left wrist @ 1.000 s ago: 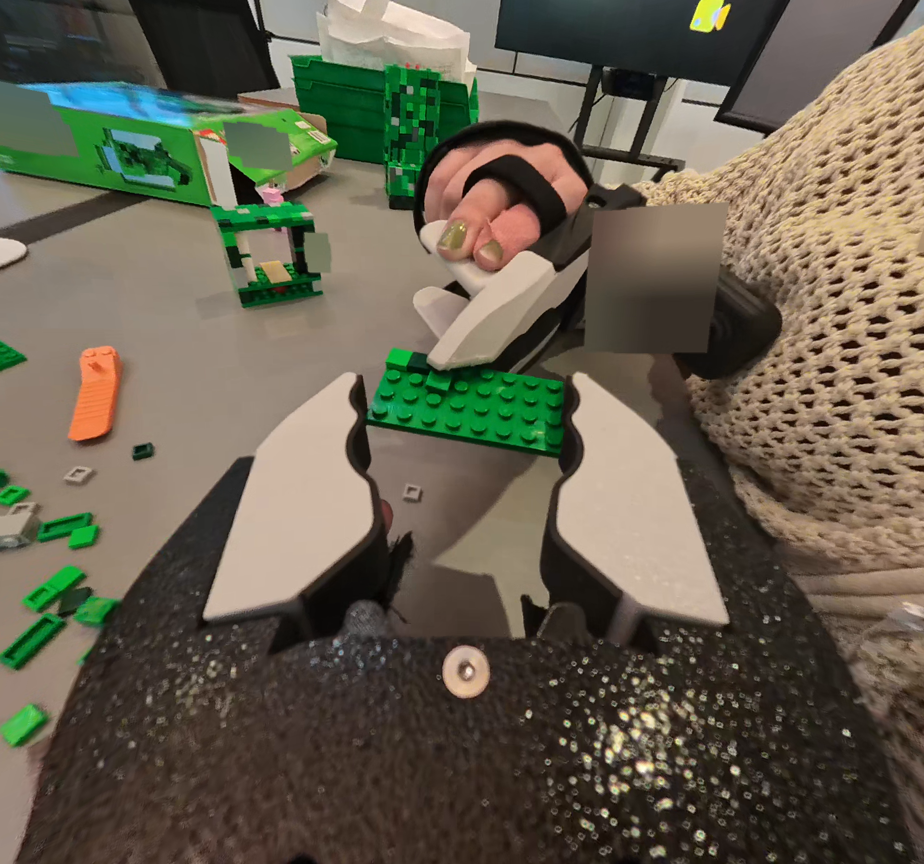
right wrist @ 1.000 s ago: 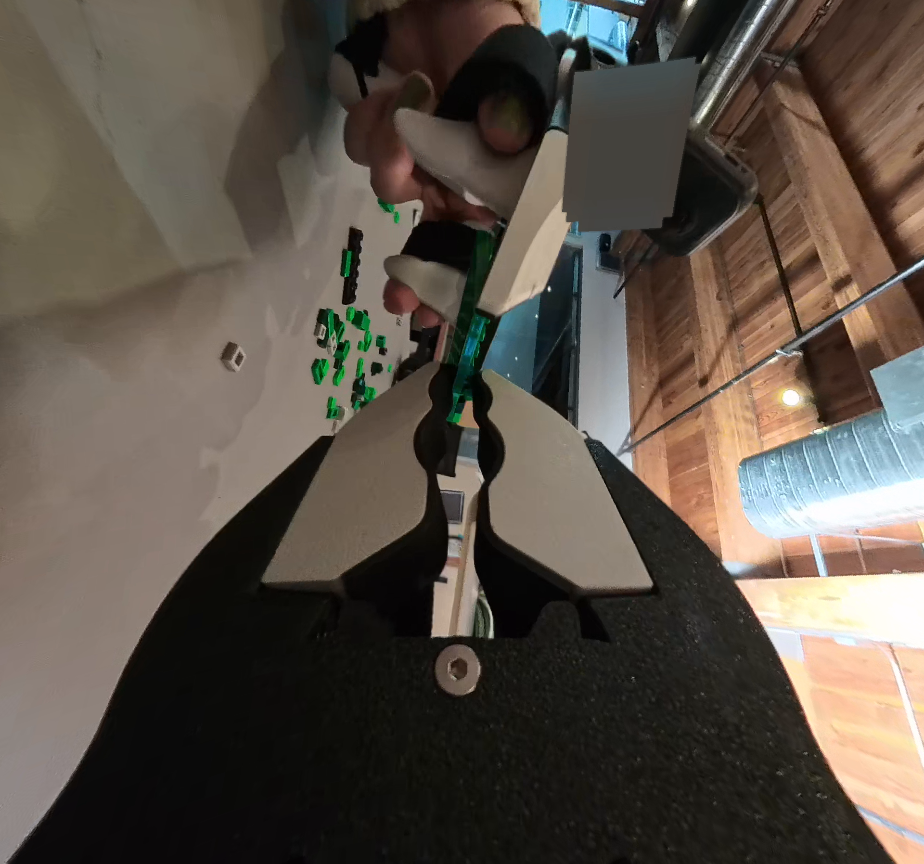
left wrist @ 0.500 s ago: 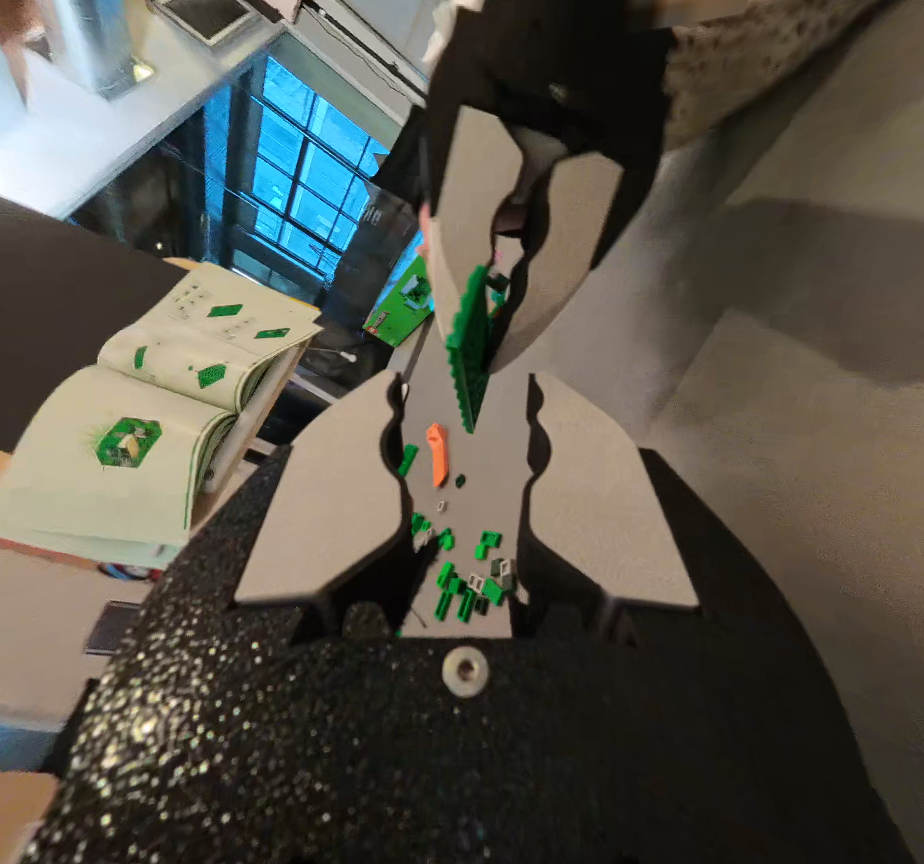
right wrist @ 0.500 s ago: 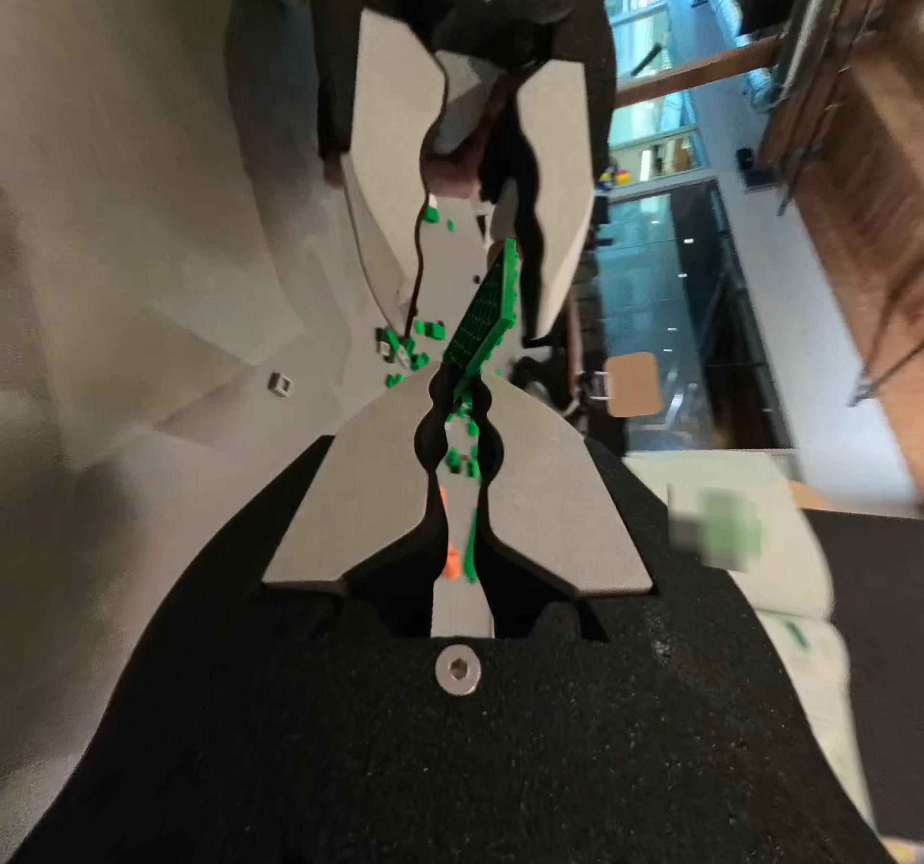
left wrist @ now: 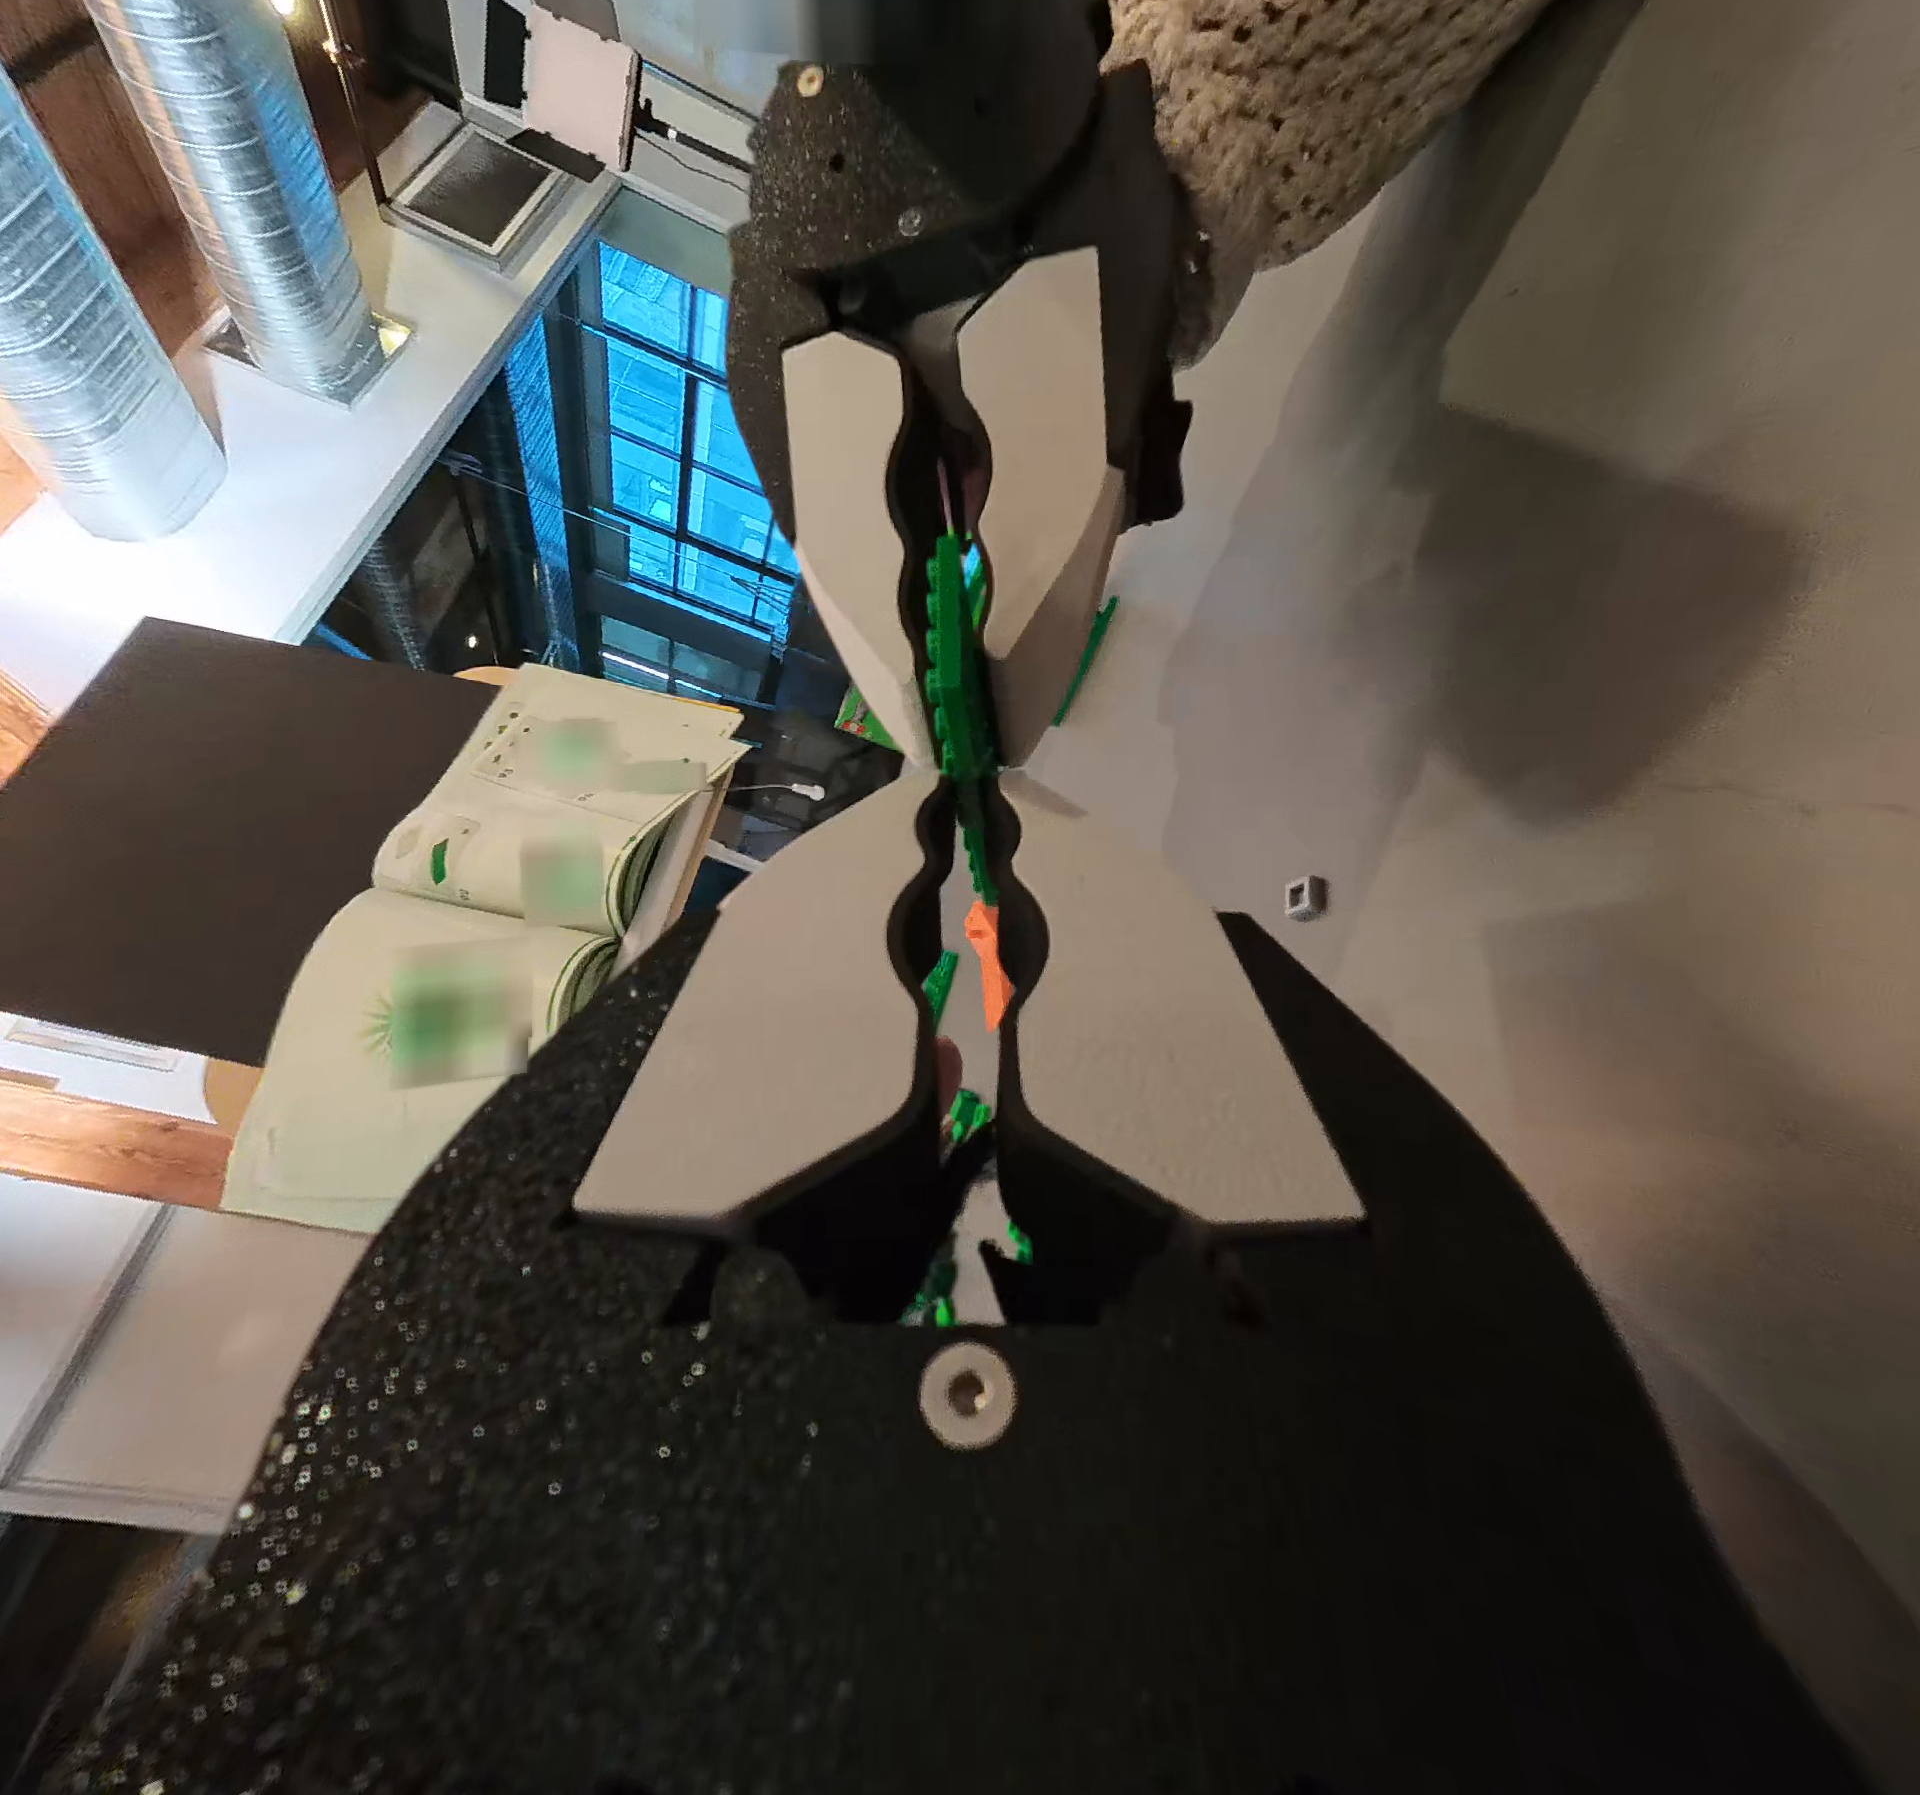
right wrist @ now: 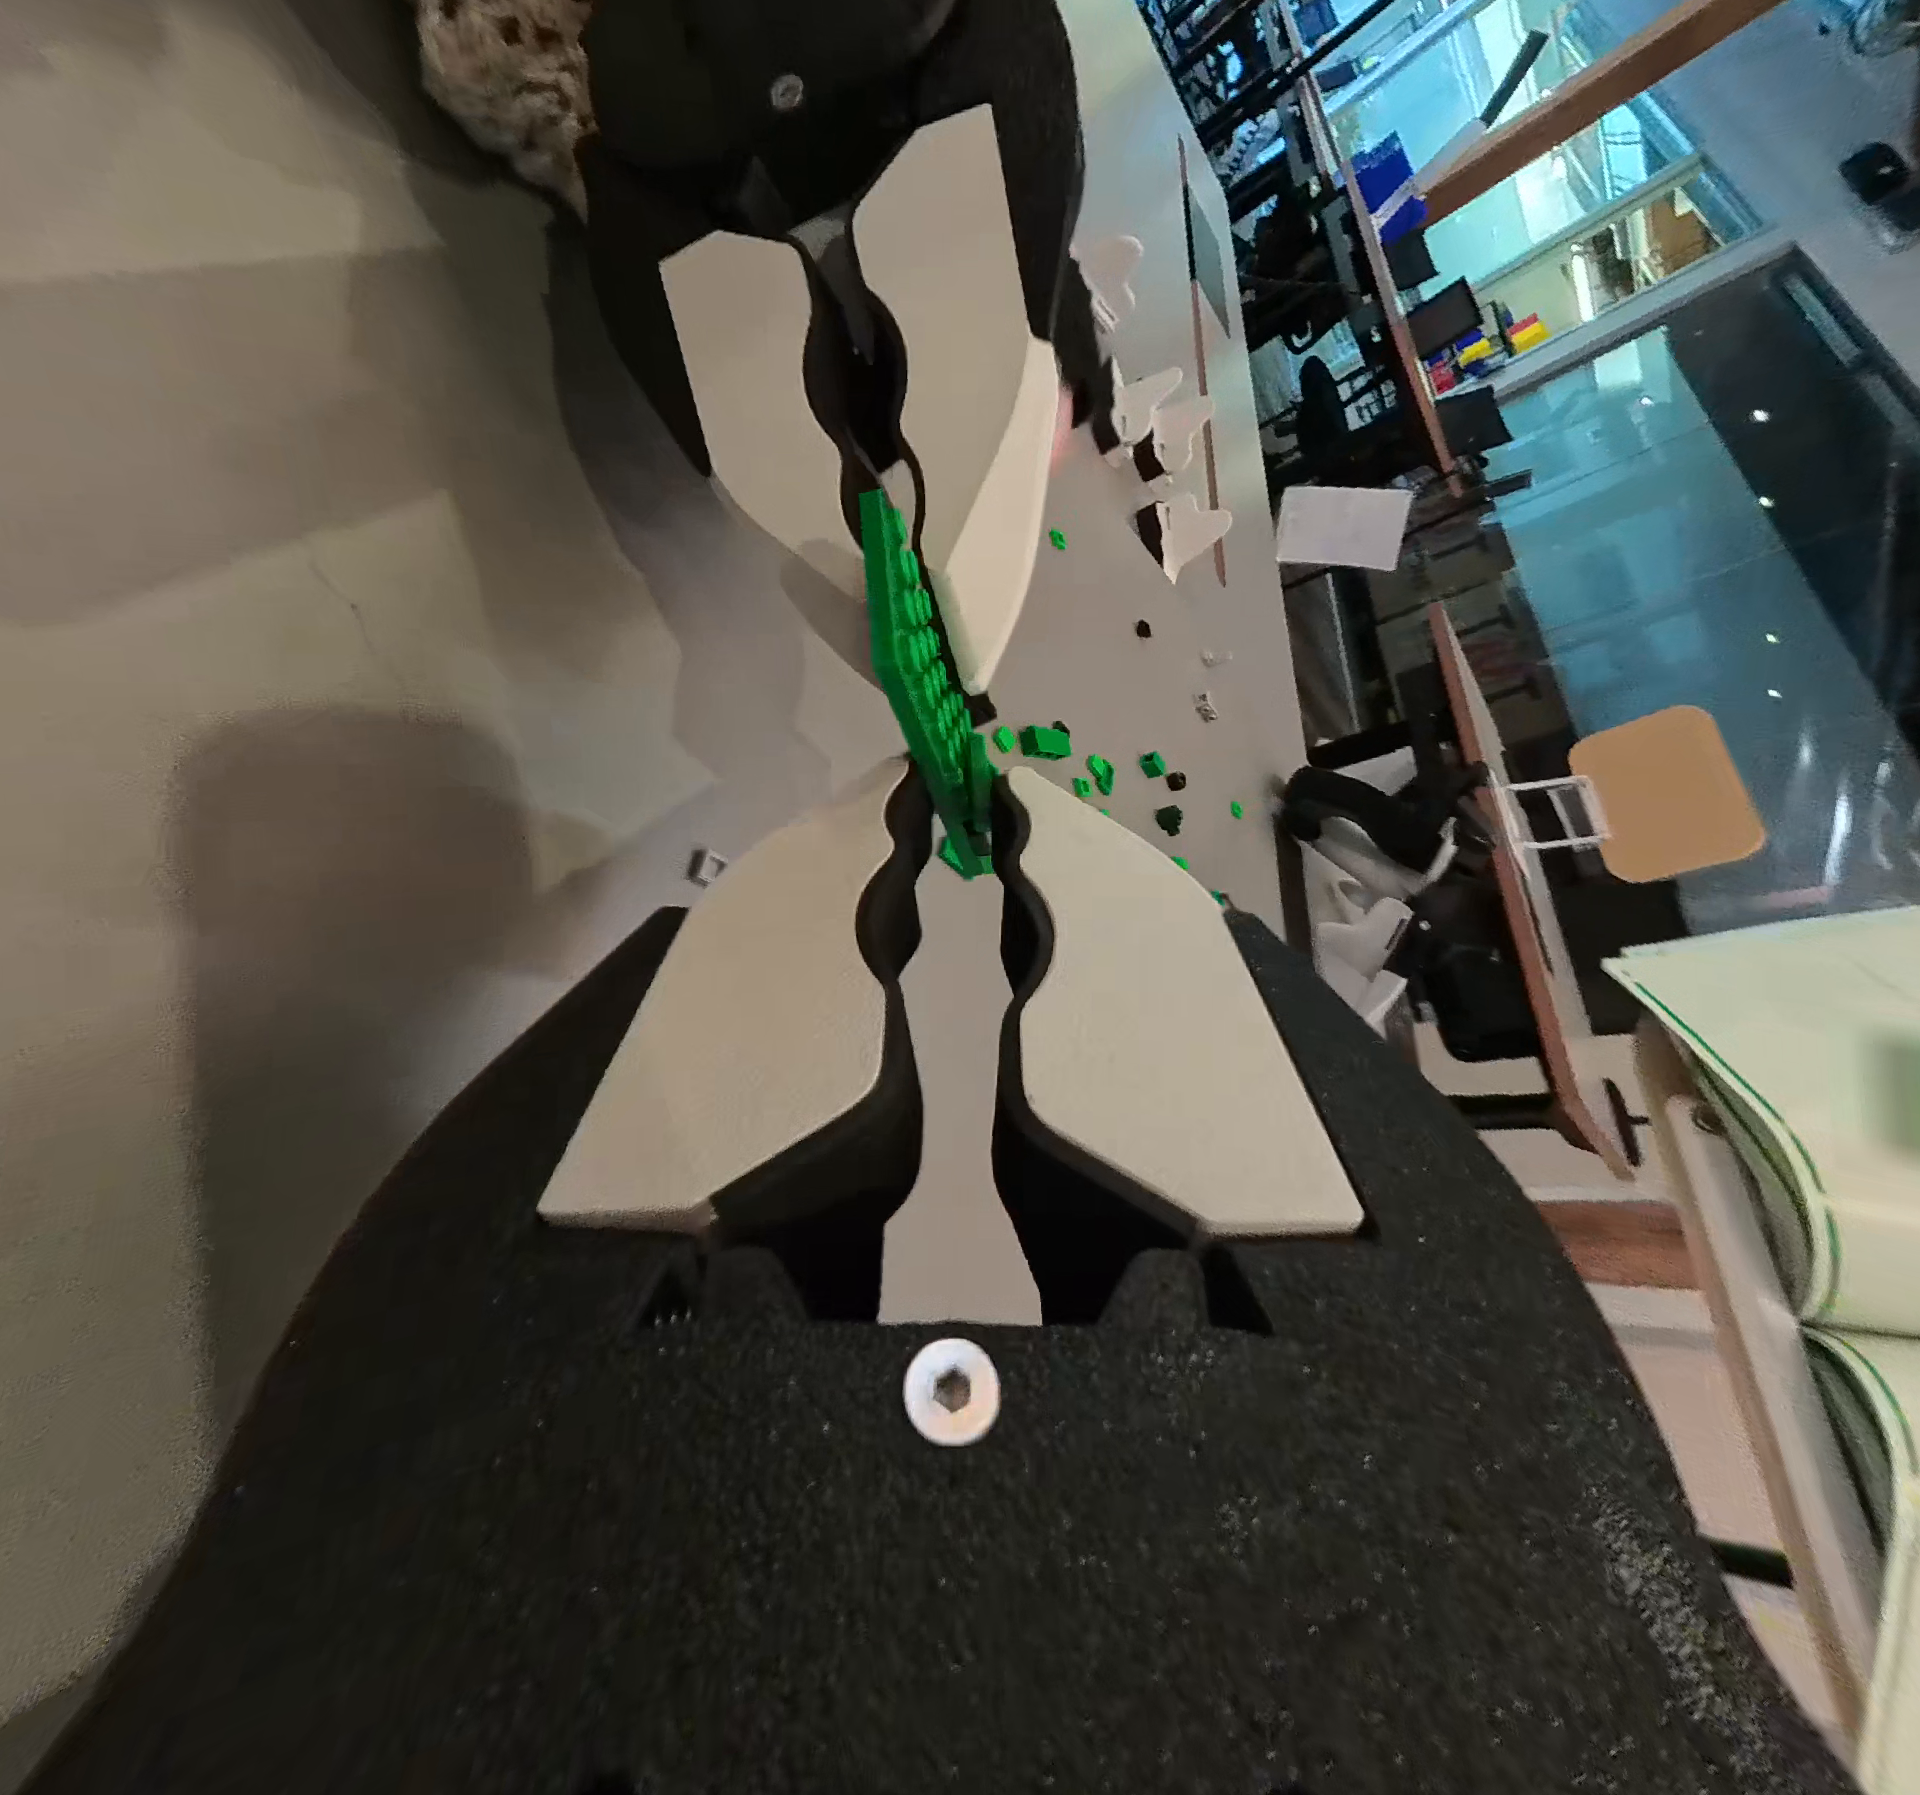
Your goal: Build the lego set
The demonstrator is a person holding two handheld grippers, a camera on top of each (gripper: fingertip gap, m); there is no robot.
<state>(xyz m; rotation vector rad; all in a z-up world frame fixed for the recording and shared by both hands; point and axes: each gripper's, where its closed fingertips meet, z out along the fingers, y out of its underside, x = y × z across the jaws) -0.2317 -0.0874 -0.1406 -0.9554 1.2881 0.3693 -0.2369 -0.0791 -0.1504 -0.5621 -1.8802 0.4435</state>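
A green studded plate (left wrist: pixel 951 644) is held edge-on in the air between the two grippers, which face each other tip to tip. My left gripper (left wrist: pixel 971 795) is shut on the plate's near end. My right gripper (left wrist: pixel 961 758) comes from the opposite side and is shut on its far end. In the right wrist view the plate (right wrist: pixel 914 644) runs from my right gripper (right wrist: pixel 956 795) up into the left gripper's fingers (right wrist: pixel 987 519). A small dark green piece sits on the plate near my right fingertips.
An open instruction booklet (left wrist: pixel 488 914) stands at the table's edge, also in the right wrist view (right wrist: pixel 1766 1122). An orange brick separator (left wrist: pixel 987 966), loose green pieces (right wrist: pixel 1039 743) and a small grey piece (left wrist: pixel 1304 898) lie on the grey table. A knit sleeve (left wrist: pixel 1299 31) is behind the right gripper. Both grippers' tips are close together, under 4 cm apart.
The left gripper was open around the flat plate; both grippers have rolled sideways, the plate now stands edge-on, and the left gripper has closed on its end.
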